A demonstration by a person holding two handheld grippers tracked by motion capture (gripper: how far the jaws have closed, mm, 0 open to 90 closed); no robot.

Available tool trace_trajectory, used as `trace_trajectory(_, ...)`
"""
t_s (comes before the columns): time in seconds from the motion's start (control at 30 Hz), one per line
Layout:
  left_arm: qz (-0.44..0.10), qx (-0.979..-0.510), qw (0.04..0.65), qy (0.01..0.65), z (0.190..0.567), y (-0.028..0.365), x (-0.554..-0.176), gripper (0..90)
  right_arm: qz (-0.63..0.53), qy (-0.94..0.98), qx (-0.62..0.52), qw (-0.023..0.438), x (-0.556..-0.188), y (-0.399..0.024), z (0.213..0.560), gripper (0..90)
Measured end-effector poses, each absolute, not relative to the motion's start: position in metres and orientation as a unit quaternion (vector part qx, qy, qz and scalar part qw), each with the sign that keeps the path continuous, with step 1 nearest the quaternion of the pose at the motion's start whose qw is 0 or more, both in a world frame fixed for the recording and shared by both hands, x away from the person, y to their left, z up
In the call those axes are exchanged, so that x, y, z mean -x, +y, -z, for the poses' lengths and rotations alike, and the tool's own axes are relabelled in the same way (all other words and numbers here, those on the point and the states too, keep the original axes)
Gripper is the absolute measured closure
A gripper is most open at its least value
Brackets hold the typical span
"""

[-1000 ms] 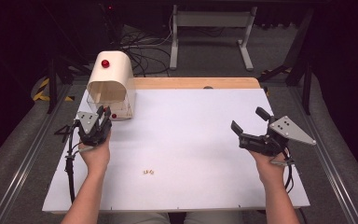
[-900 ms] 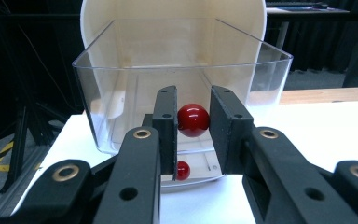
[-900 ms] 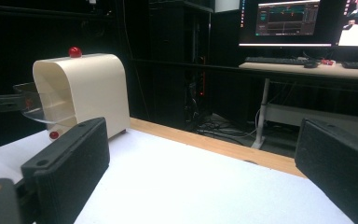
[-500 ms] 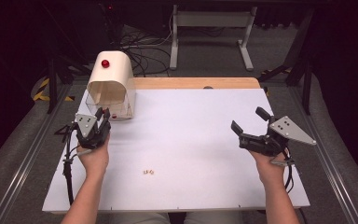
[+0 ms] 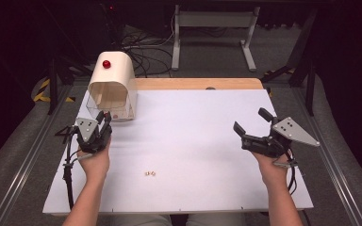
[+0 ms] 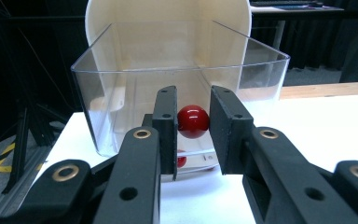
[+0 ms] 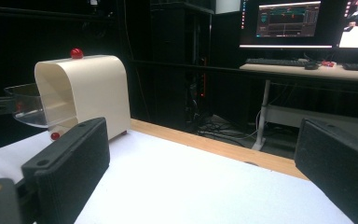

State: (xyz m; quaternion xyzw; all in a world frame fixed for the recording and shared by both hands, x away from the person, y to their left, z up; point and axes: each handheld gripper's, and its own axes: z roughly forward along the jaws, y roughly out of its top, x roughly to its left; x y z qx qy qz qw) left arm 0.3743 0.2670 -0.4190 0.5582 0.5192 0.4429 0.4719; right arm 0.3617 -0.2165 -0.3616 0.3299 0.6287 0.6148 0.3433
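A cream arched box (image 5: 114, 77) with a red ball on top (image 5: 106, 63) stands at the table's back left. A clear plastic drawer (image 6: 121, 107) sticks out of its front. My left gripper (image 5: 102, 117) is right at the drawer's front. In the left gripper view its pads (image 6: 168, 126) are shut on the drawer's red round knob (image 6: 193, 121). My right gripper (image 5: 251, 120) hovers over the right side of the white table top (image 5: 193, 132), open wide with nothing between its fingers (image 7: 70, 154). It looks towards the box (image 7: 88, 88).
Two tiny tan pieces (image 5: 150, 173) lie near the table's front middle. A small red dot (image 7: 55, 136) shows at the foot of the box. A wooden strip (image 5: 198, 84) runs along the back edge. Beyond it are cables, a desk frame and screens (image 7: 289, 21).
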Motion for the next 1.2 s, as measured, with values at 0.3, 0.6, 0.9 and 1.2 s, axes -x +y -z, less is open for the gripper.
trace_trajectory(0.3,-0.447,-0.565,0.465,0.514,0.417,0.268,-0.374,66.9,-0.616,0.634,-0.331,0.331,-0.363,-0.216,0.362,3.5)
trace_trajectory(0.6,-0.447,-0.562,0.473,0.510,0.407,0.273,-0.369,49.2,-0.615,0.642,-0.327,0.322,-0.364,-0.213,0.363,3.3)
trace_trajectory(0.9,-0.451,-0.579,0.471,0.489,0.401,0.273,-0.365,38.1,-0.616,0.645,-0.327,0.314,-0.364,-0.212,0.363,2.7)
trace_trajectory(1.2,-0.444,-0.601,0.479,0.461,0.392,0.267,-0.358,24.8,-0.611,0.650,-0.320,0.318,-0.364,-0.209,0.364,2.9)
